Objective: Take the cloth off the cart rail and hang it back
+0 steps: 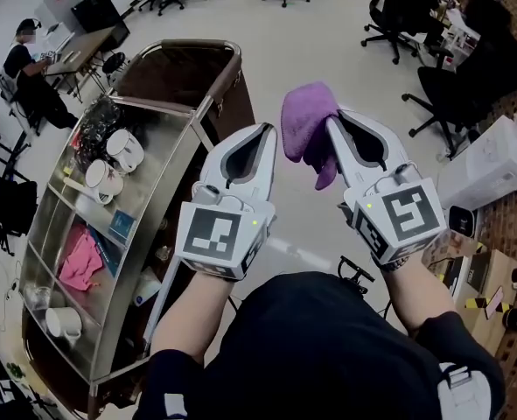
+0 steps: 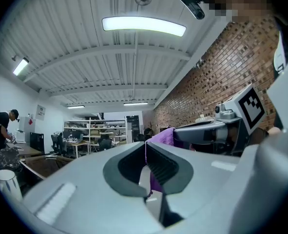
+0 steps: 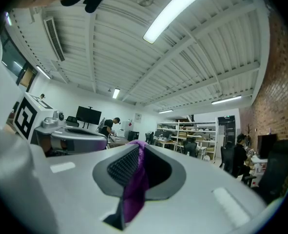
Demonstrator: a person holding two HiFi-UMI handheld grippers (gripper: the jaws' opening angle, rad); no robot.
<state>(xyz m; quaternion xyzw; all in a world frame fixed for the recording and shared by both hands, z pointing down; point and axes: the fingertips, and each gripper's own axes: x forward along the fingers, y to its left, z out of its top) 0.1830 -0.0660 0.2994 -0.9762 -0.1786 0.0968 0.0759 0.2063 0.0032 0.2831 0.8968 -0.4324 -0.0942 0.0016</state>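
Observation:
My right gripper (image 1: 335,121) is held up in the air, shut on a purple cloth (image 1: 307,128) that bunches above its tips and hangs down between the two grippers. In the right gripper view the cloth (image 3: 135,189) runs pinched between the dark pads (image 3: 122,167) of my right gripper (image 3: 139,147). My left gripper (image 1: 260,131) is raised beside it, jaws together with nothing between them. In the left gripper view the cloth (image 2: 164,136) shows just behind the tips of my left gripper (image 2: 145,147). The steel cart (image 1: 175,108) stands below at the left, apart from the cloth.
The cart's shelves hold white cups (image 1: 118,151) and a pink cloth (image 1: 81,262). Black office chairs (image 1: 402,11) stand at the far right, with a white box (image 1: 490,160) by the brick wall. A person (image 1: 24,59) sits at a desk far left.

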